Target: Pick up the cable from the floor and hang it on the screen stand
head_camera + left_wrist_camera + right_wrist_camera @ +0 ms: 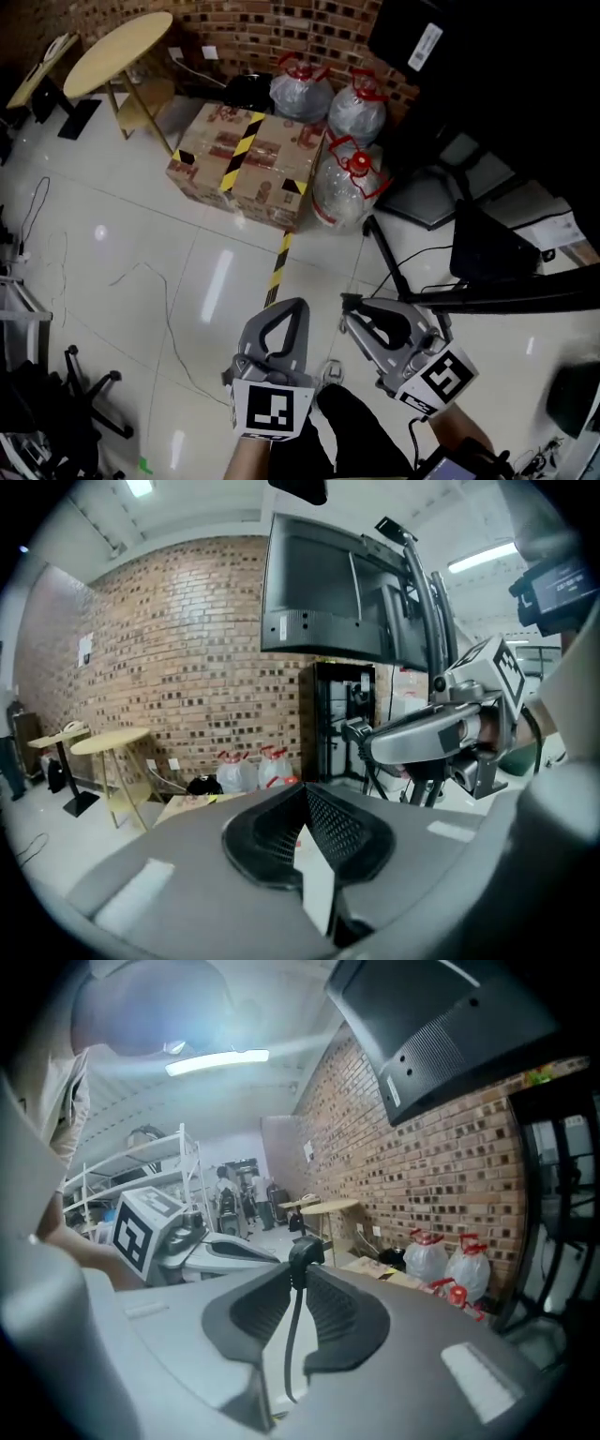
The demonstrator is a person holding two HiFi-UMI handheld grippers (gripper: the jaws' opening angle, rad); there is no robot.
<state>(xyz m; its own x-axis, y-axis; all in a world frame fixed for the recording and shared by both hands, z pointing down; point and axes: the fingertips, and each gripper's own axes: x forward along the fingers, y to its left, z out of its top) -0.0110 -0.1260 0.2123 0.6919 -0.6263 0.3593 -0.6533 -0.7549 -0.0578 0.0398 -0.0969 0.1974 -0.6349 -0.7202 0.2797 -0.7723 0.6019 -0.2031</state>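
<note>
The pick-up looks done and the carry to the stand is in hand; the right gripper has its jaws narrowed onto the cable, with the black plug poking out just past the tips and the cord running back down between the pads; nothing of that cord shows on the floor in the right gripper view. The left gripper is closed tight with nothing in it, held just beside the right one, both raised above the tiles in the head view. The screen hangs overhead to the right, carried on the dark stand, whose base and legs spread across the floor ahead of the right gripper. A thin wire trails over the tiles to the left; whether it belongs to the held cable I cannot tell. The next move, as I judge it, calls for lifting the plug end up to a bar or arm of the stand and draping the cord over it before the jaws let go; slack hanging below could snag on the legs.
</note>
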